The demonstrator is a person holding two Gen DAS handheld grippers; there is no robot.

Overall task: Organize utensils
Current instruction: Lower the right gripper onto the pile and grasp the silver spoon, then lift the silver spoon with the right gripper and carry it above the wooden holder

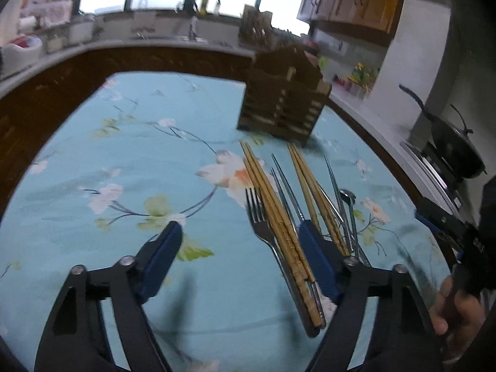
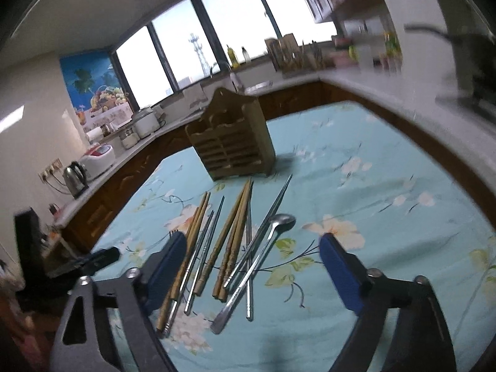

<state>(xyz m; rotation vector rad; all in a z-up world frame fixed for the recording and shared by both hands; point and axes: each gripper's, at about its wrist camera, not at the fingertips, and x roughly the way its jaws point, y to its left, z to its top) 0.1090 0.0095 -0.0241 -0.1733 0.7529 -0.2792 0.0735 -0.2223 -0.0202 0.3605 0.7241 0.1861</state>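
While both grippers hover low over the table with the pale blue flowered cloth (image 1: 130,161), neither one grips anything. The left gripper (image 1: 238,248) has its black arms and blue pads spread wide: its left pad (image 1: 161,260) hangs over bare cloth, and its right pad (image 1: 316,260) sits in front of the loose pile of utensils, with a silver metal fork (image 1: 259,217) and a pair of tan bamboo chopsticks (image 1: 276,217) lying in the gap just inside that pad. No pad presses on them.

Beyond the right pad lie thin steel chopsticks (image 1: 286,179), a second bamboo pair (image 1: 310,192) and a small steel spoon (image 1: 347,197). Straight ahead of the fingers, past the far tips of the utensils, a brown slatted wooden utensil holder (image 1: 282,99) stands upright on the cloth — near the pile but apart from it.

The right gripper (image 2: 252,254) is likewise spread wide over the same pile. Its left pad (image 2: 167,266) covers the left edge of the heap, where fork tines peek above it; its right pad (image 2: 339,272) hangs over bare cloth. Between the pads lie bamboo chopsticks (image 2: 232,238), steel chopsticks (image 2: 206,248) and the long-handled steel spoon (image 2: 263,254), all flat on the cloth and fanned toward the wooden holder (image 2: 232,139) ahead.

At the right edge of the left wrist view a hand (image 1: 455,303) holds the other gripper's black body — blurred.
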